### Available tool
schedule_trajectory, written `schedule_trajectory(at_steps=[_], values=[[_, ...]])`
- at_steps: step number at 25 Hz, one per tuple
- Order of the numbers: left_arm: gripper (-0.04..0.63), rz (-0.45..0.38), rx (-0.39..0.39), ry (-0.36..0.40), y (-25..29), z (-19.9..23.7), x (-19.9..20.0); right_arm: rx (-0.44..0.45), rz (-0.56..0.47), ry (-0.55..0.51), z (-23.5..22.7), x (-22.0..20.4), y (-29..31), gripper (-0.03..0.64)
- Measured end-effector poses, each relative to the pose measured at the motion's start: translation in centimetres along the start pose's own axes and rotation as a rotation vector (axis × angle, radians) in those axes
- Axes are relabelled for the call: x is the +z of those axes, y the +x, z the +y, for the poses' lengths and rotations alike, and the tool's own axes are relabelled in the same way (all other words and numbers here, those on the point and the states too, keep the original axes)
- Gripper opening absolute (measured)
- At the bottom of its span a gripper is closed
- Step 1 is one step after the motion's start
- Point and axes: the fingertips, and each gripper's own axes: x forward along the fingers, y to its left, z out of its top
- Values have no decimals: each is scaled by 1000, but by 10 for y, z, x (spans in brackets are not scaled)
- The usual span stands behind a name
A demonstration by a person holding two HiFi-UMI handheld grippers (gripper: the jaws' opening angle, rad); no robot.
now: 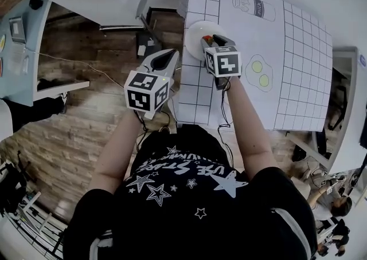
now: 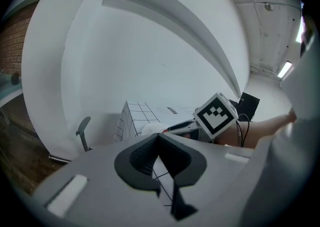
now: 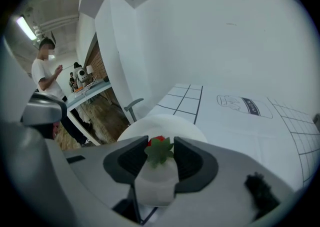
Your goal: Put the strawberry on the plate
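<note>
Bench [image 1: 304, 81], seen from above, covered by a white printed sheet [image 1: 241, 30]. A black grid of squares runs down the sheet's left and right strips. The plain middle strip carries a line drawing of a milk bottle [image 1: 254, 7] at the far end and a drawing of two fried eggs [image 1: 260, 73] nearer the person. A round white plate [image 1: 194, 35] lies on the sheet near its far left corner.

Lab-like room: grid-printed table [image 1: 304, 81], wood floor [image 1: 69, 138], brick wall [image 2: 12, 46], equipment desk [image 3: 87, 90].
</note>
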Motion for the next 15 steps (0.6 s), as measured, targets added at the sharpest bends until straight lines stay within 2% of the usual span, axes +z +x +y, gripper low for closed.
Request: schedule_trajectory(at_steps=[7,15], values=[[8,-4,2,-1,-15,-1,-5,-20,7,26,-2,-3,-9,161],[8,-34,-7,0,-47,-4,-10,-59,-67,67,1,3,-50,161]])
